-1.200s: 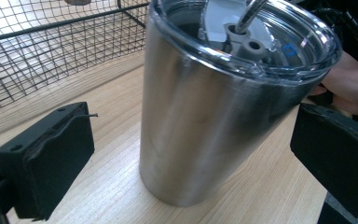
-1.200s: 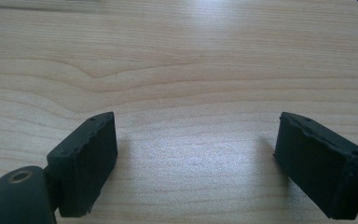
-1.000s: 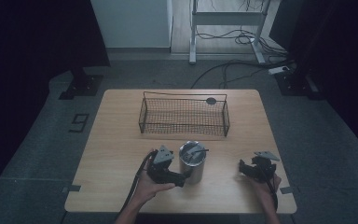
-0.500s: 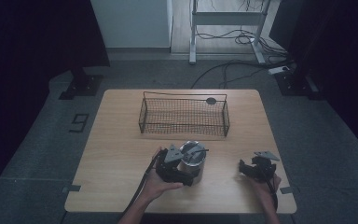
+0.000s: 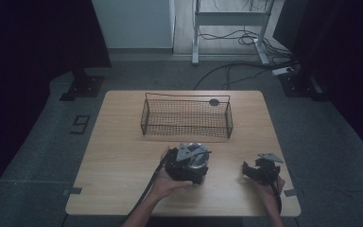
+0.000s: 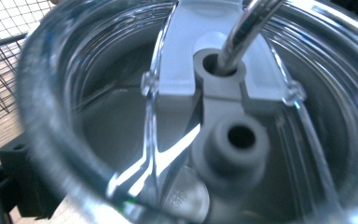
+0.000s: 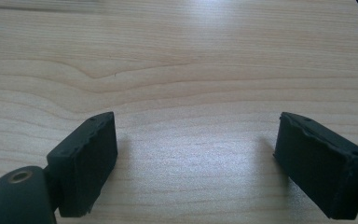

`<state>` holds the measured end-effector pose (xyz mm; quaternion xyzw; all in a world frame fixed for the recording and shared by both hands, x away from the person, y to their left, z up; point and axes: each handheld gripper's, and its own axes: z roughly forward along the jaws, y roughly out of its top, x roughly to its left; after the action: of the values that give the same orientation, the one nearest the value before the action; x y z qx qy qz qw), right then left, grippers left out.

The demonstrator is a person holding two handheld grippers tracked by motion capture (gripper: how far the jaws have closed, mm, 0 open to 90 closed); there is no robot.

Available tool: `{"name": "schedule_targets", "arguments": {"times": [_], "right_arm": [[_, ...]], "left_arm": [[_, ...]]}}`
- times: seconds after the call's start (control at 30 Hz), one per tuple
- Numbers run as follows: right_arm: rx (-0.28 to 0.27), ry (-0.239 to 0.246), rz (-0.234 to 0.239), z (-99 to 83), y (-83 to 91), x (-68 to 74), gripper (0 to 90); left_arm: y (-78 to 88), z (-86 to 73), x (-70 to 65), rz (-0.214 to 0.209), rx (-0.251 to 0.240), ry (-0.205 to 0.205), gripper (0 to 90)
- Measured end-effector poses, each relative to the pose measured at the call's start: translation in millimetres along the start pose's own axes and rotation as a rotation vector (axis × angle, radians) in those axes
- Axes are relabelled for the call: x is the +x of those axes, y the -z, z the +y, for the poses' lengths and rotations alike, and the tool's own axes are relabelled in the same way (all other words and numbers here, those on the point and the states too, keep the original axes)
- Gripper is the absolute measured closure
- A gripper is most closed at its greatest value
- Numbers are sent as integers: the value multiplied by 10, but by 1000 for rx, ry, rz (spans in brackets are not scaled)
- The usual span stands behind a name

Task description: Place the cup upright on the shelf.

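Note:
A steel cup with a clear lid point(image 5: 197, 152) and a metal straw point(image 6: 248, 25) stands upright on the table near its front edge. My left gripper point(image 5: 192, 168) is pressed up against the cup's near side, its jaws spread wide around the body. In the left gripper view the lid point(image 6: 177, 70) looms very close; one black jaw shows at the lower left, outside the cup's wall, and the other is hidden. My right gripper point(image 5: 248, 171) rests low over bare wood at the front right. Its fingers stand open with nothing between them point(image 7: 196, 163).
A black wire basket point(image 5: 187, 119) stands across the middle of the table, behind the cup. A small dark disc point(image 5: 214, 101) lies by its far right corner. The left gripper's cable trails off the front edge. Bare wood lies between the two grippers.
My left gripper has slid right, from beside the cup to up against it, and now covers much of it in the high view. The right gripper has stayed put.

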<state>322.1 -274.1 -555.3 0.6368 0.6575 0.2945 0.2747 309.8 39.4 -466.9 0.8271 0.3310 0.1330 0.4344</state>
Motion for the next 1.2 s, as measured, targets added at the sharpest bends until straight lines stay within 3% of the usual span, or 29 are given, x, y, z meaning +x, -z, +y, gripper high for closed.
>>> {"name": "schedule_targets", "arguments": {"times": [0.67,0.87,1.2], "right_arm": [[1,-2,-2,1,-1,0,127],[1,-2,-2,2,-1,0,128],[1,-2,-2,2,-1,0,128]], "left_arm": [[0,-32,-30,22,-35,-47,37],[55,-42,-92,35,-31,-85,38],[152,-13,-71,14,-52,-70,38]]}}
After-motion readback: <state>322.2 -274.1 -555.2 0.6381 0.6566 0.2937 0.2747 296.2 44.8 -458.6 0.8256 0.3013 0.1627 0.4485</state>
